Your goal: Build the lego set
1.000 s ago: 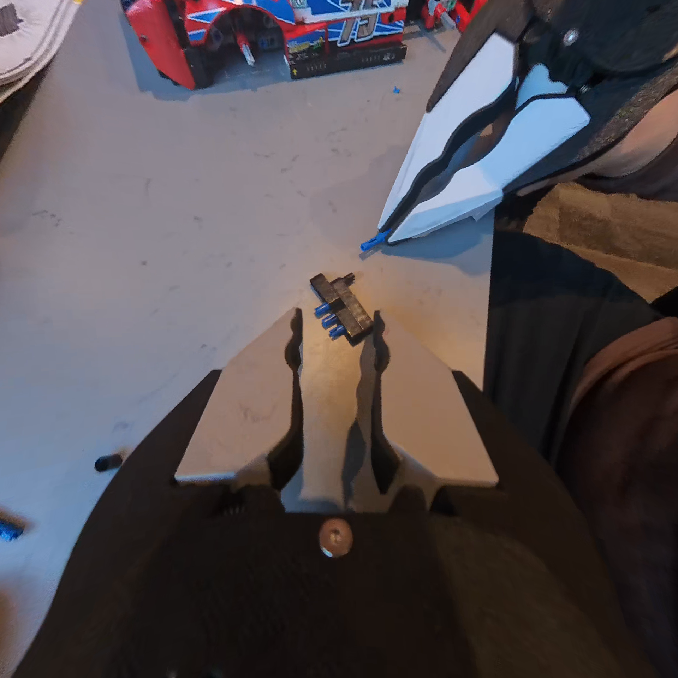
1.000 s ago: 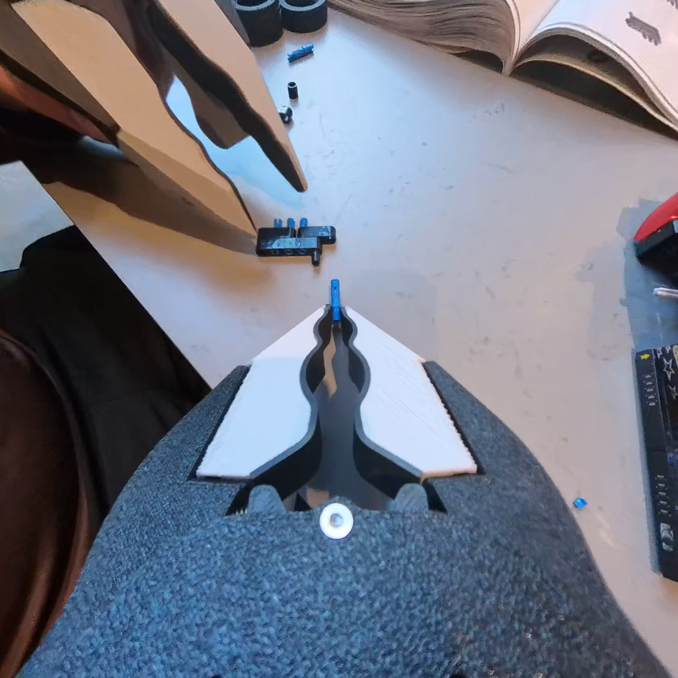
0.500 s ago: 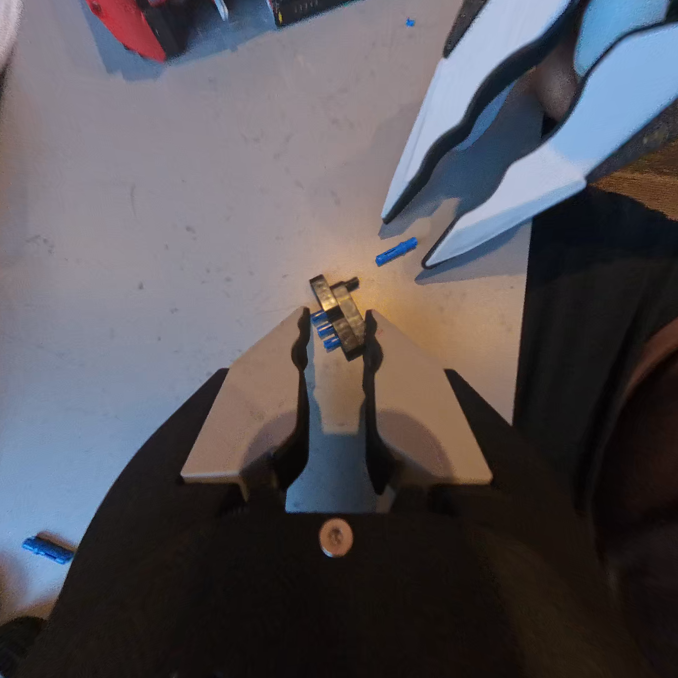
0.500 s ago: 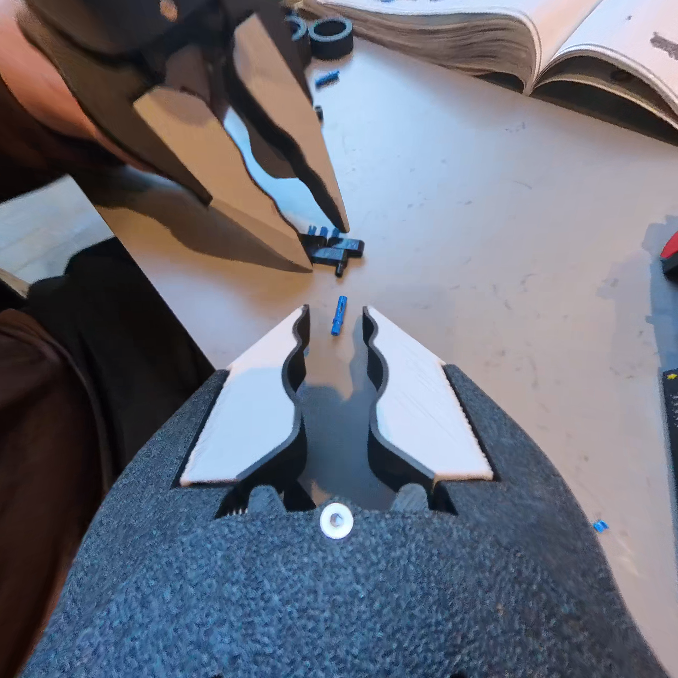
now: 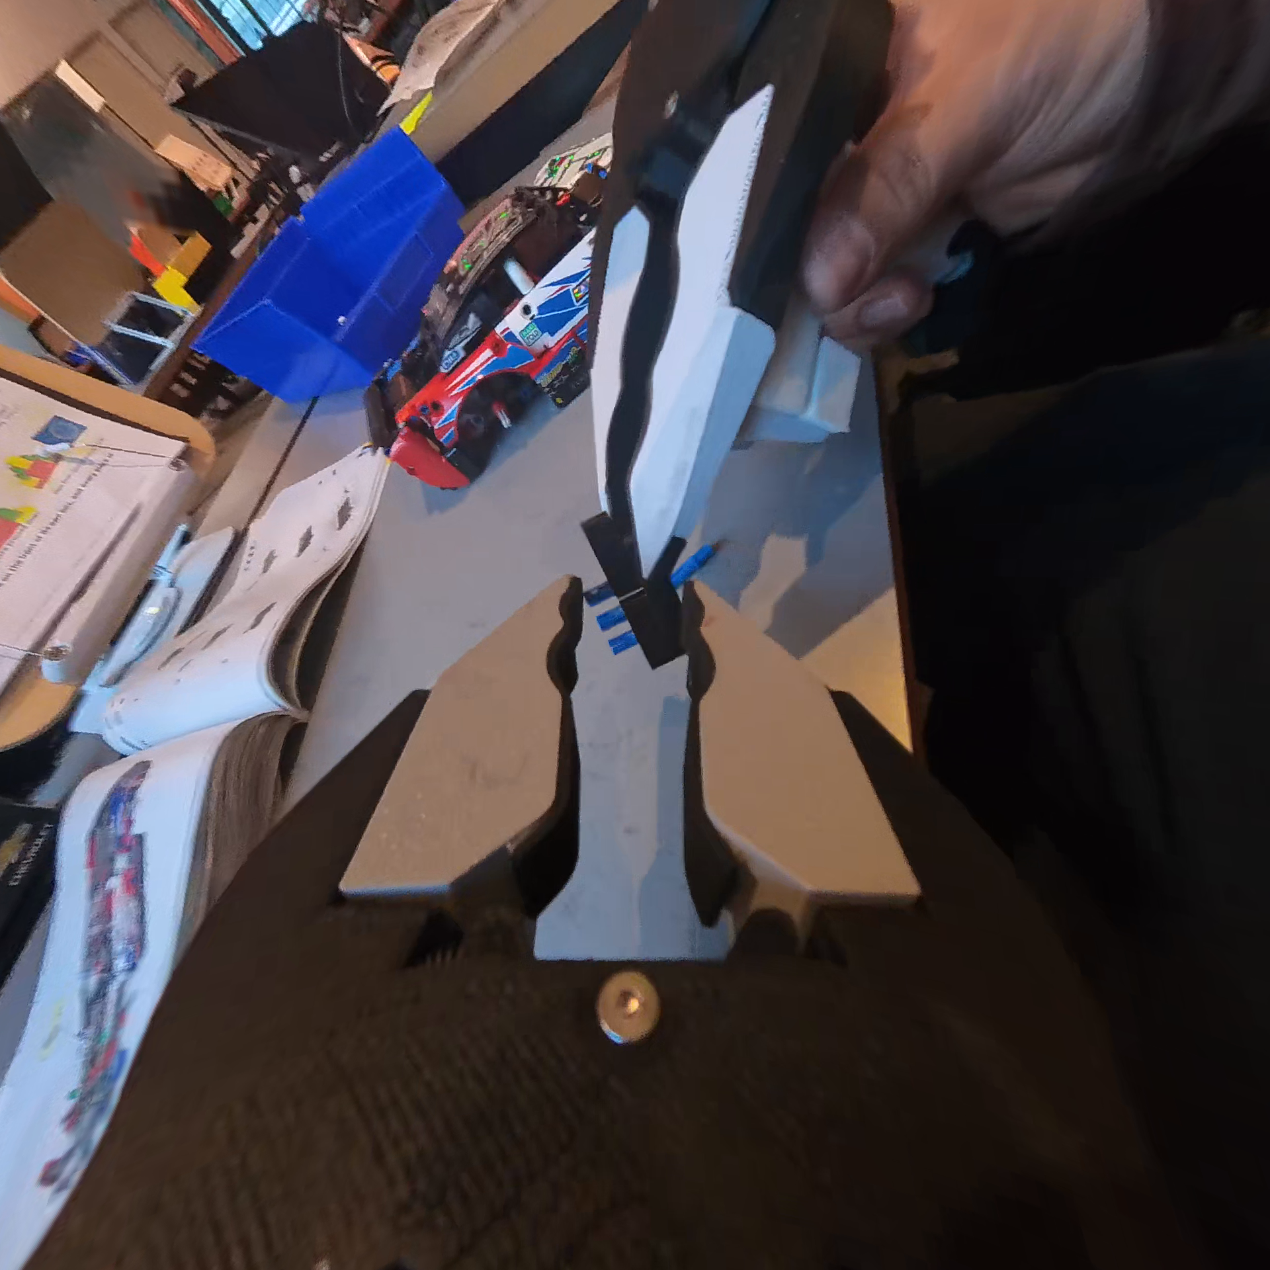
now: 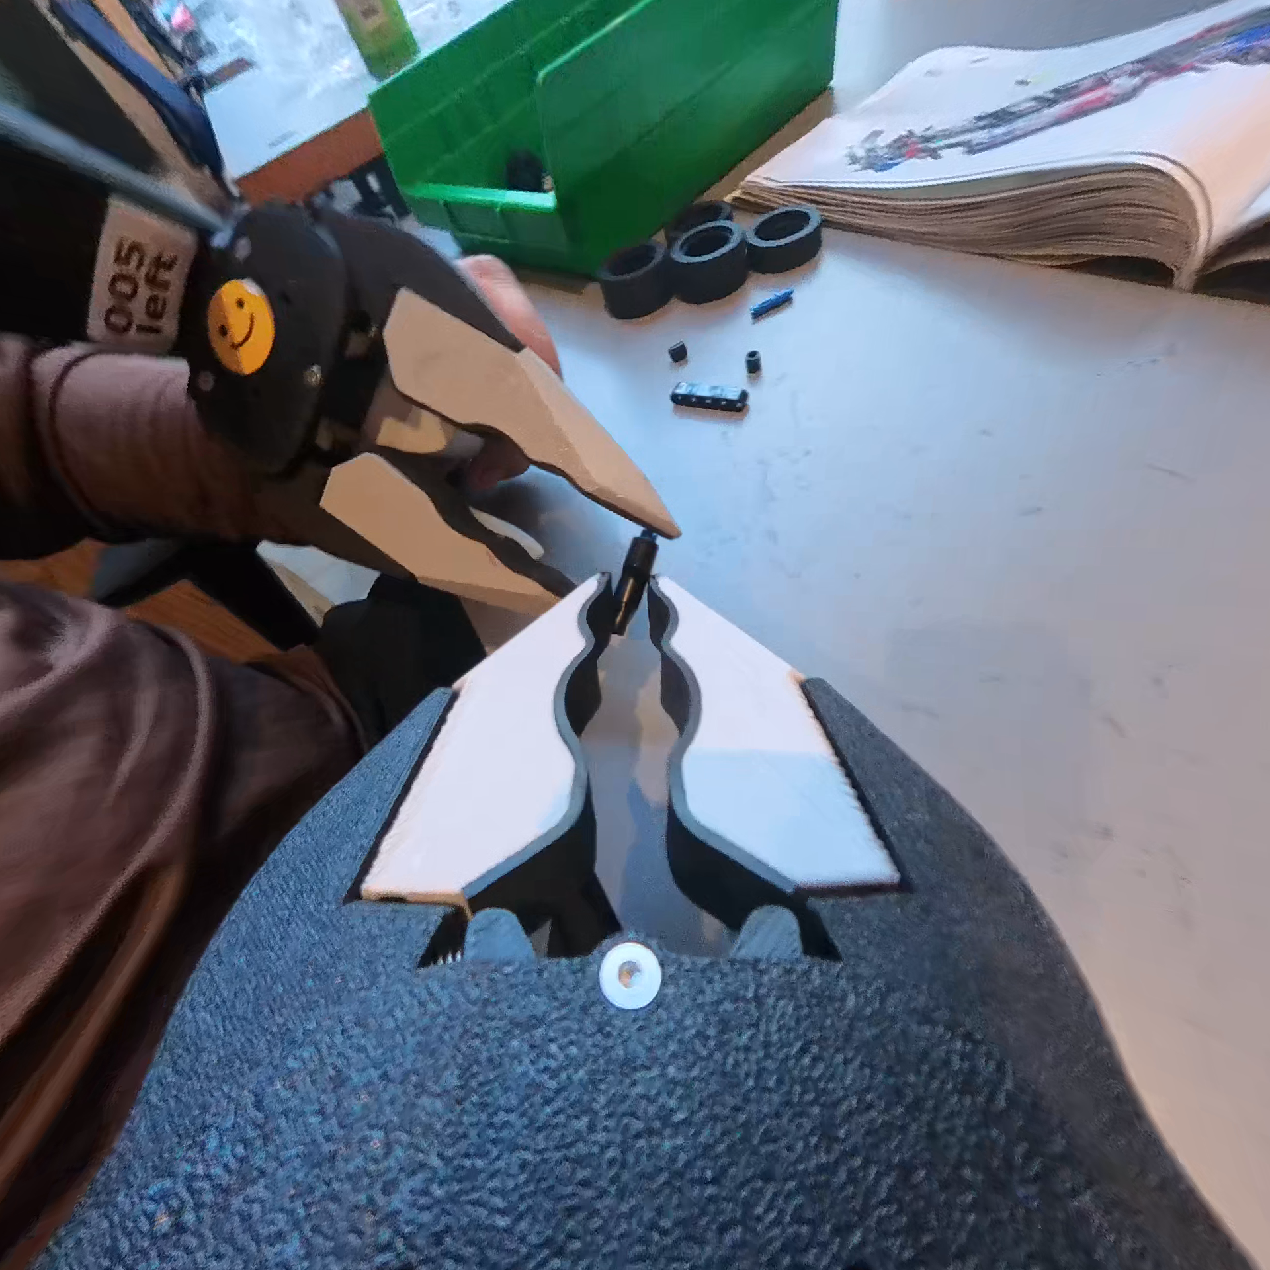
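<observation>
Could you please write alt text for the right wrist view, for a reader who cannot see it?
The right tongs pinch a small black lego assembly above a pale table, with the left tongs meeting it from the left. Behind lie black tyres, loose black pieces, a green bin and an open instruction book.
</observation>
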`<state>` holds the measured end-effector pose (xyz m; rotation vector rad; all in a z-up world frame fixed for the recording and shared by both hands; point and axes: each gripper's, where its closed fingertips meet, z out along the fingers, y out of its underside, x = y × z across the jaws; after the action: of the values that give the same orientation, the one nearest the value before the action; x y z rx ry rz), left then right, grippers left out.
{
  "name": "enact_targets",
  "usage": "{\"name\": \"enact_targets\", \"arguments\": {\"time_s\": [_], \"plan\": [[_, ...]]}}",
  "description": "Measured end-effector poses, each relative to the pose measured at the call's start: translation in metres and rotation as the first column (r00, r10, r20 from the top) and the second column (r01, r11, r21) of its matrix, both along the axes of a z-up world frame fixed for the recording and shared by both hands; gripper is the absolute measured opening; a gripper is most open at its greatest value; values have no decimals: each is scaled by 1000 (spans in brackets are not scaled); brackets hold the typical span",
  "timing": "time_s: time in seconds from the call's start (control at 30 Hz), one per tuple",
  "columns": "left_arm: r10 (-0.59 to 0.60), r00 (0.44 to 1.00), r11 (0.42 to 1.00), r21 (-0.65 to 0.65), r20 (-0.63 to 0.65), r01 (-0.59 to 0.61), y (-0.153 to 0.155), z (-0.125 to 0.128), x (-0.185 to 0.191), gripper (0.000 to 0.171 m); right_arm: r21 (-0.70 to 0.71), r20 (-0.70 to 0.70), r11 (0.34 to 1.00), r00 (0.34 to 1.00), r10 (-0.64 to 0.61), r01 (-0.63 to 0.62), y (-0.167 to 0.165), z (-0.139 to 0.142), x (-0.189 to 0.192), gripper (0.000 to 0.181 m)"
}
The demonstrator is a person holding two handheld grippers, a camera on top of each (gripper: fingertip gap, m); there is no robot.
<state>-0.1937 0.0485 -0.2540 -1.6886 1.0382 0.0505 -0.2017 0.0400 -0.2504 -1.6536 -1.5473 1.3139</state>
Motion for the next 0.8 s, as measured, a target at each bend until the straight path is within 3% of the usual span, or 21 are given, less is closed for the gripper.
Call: {"name": "enact_targets", "arguments": {"time_s": [0.1, 0.17, 0.23, 0.33, 0.43, 0.53, 0.6, 0.7, 0.8], "plan": [[-48, 984, 985, -153, 169, 74, -10, 4, 7, 29, 86, -46, 993, 996, 82, -78, -13, 10, 3, 8], [-56, 943, 942, -295, 328, 159, -15, 11, 10, 41, 117, -72, 983, 986, 152, -143, -25, 17, 4, 7], [-112, 890, 856, -412, 442, 313, -31, 12, 19, 20, 135, -101, 979, 980, 170, -156, -28, 23, 4, 7], [-116, 874, 815, -458, 472, 356, -35, 8, 19, 17, 118, -85, 979, 980, 179, -168, -31, 20, 4, 8], [-78, 920, 828, -489, 384, 274, -29, -6, 9, 5, 146, -47, 980, 989, 142, -134, -21, 13, 11, 11], [95, 988, 854, -521, 122, -18, -9, -28, -35, 5, 241, 61, 970, 998, -31, 16, 18, -6, 25, 18], [118, 990, 864, -483, -76, -140, -5, -35, -56, 5, 338, 171, 940, 979, -114, 51, 35, -25, 33, 24], [66, 972, 884, -439, -224, -161, -5, -41, -55, 5, 392, 251, 920, 959, -133, 26, 35, -43, 31, 24], [3, 980, 894, -439, -200, -93, -6, -46, -39, 6, 378, 281, 925, 950, -137, 22, 33, -50, 26, 4]]}}
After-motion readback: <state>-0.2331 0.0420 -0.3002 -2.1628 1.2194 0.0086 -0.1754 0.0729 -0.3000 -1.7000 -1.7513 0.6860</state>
